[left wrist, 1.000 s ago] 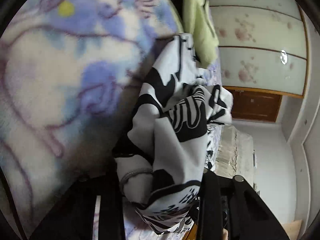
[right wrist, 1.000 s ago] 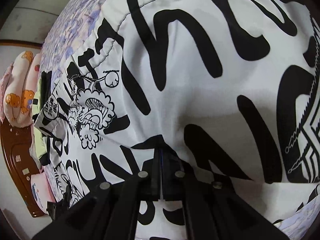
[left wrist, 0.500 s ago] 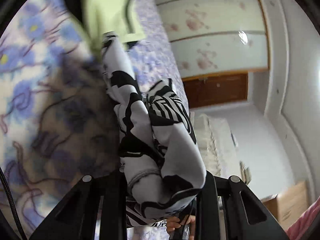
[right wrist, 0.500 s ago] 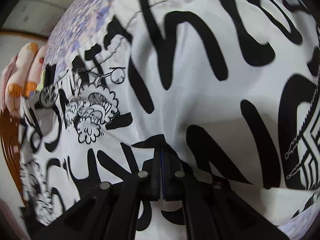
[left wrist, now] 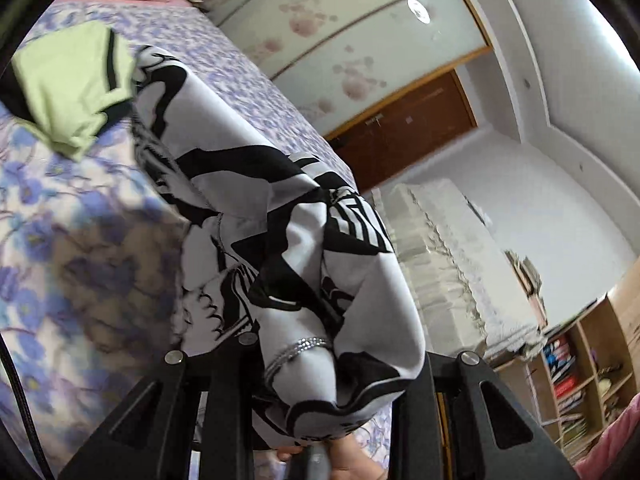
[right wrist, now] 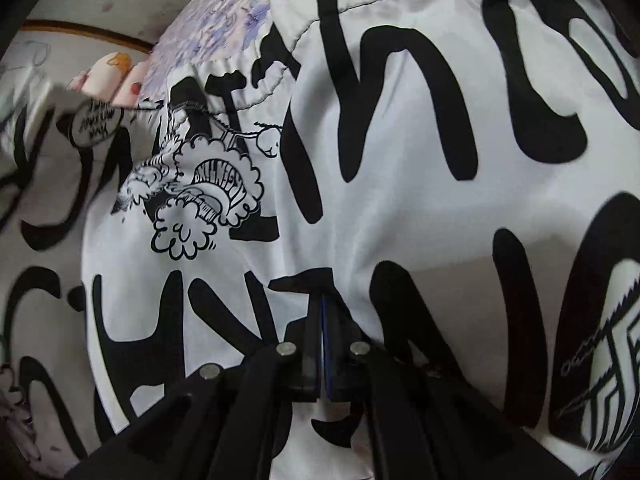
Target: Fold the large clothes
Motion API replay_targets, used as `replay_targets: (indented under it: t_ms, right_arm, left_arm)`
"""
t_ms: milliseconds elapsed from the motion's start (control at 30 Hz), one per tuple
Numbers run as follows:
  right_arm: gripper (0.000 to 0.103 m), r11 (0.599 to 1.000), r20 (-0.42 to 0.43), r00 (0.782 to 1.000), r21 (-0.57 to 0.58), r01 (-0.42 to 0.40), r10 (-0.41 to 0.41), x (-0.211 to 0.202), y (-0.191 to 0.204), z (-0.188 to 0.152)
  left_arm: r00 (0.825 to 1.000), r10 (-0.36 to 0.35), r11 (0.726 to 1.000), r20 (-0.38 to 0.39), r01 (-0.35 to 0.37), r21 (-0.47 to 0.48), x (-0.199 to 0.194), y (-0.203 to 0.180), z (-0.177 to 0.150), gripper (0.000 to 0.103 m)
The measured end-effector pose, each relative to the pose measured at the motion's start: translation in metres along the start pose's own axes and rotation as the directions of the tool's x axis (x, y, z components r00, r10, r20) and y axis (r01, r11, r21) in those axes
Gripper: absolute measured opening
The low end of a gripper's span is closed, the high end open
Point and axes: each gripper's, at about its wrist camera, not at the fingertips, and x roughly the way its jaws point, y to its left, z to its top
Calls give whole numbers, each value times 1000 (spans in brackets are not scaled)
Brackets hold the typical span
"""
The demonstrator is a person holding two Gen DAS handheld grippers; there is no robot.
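Lifting clear of the bed [left wrist: 72, 240], the black-and-white printed garment [left wrist: 288, 264] now hangs as a bunched rope from the left gripper [left wrist: 332, 360], trailing back over the floral bedspread toward a pale green garment [left wrist: 72, 84] that lies near the head of the bed. A second ago the left wrist view was mostly bedspread, close and flat; now the wardrobe doors [left wrist: 360, 56], a lace-covered unit and a bookshelf [left wrist: 580, 364] fill the right side (so the hand has come up and rolled). Judgement: one end is being raised to carry it over into a fold.

Left jaws stand narrow, pinching a thick wad of cloth with a ribbed, cuff-like band [left wrist: 298, 350] at the pads; a bit of the person's hand shows below.

Right gripper [right wrist: 322, 336]: jaws fully together, a tuck of the same garment [right wrist: 400, 160] nipped at the tips, the printed panel spread wide ahead on the bed. Little has altered here except at far left, where the fabric has risen and now hides most of the pink pillow [right wrist: 116, 76].

Fold not yet laid.
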Motion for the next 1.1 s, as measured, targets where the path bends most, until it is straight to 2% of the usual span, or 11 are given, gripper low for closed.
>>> replay_targets:
  t_ms: [167,300,433,533,633,700,800,867,933,1000,1100]
  right_arm:
    - [0,995,1,995,-24,-100,100,-14,-21,11]
    - [0,980,56,979,23,-200,198,-56,-51,26]
    - [0,983,139,974,-4,-183,182,-120,-93,46]
    - [0,991,192,973,7,-131,127,-162,-132,62]
    - [0,996,252,965,38,-79,67,-204,-172,73]
    - [0,996,278,959,54,-65,48,-226,-194,74]
    - [0,998,287,958,53,-32,15,-247,-209,75]
    - [0,999,276,961,36,-22,11,-253,-213,73]
    - [0,1000,265,964,18,-21,15,-253,-208,72]
    - [0,1000,253,967,-1,-30,29,-251,-204,71]
    - [0,999,213,976,-13,-48,49,-239,-198,69]
  left_arm:
    - [998,26,994,-53,-20,107,43,-54,-31,25]
    - [989,83,984,-121,-62,168,75,-86,-61,25]
    - [974,157,962,-166,-113,247,107,-103,-87,25]
    - [953,217,939,-211,-144,312,137,-112,-109,25]
    - [917,280,916,-285,-167,364,171,-116,-139,25]
    - [885,329,896,-330,-182,406,191,-117,-162,25]
    - [816,446,826,-369,-216,520,216,-116,-194,27]
    - [780,493,800,-387,-231,553,227,-112,-205,29]
    - [746,519,793,-416,-239,561,239,-105,-213,33]
    - [719,528,795,-452,-232,560,249,-100,-217,43]
    - [707,519,806,-480,-219,549,258,-100,-215,58]
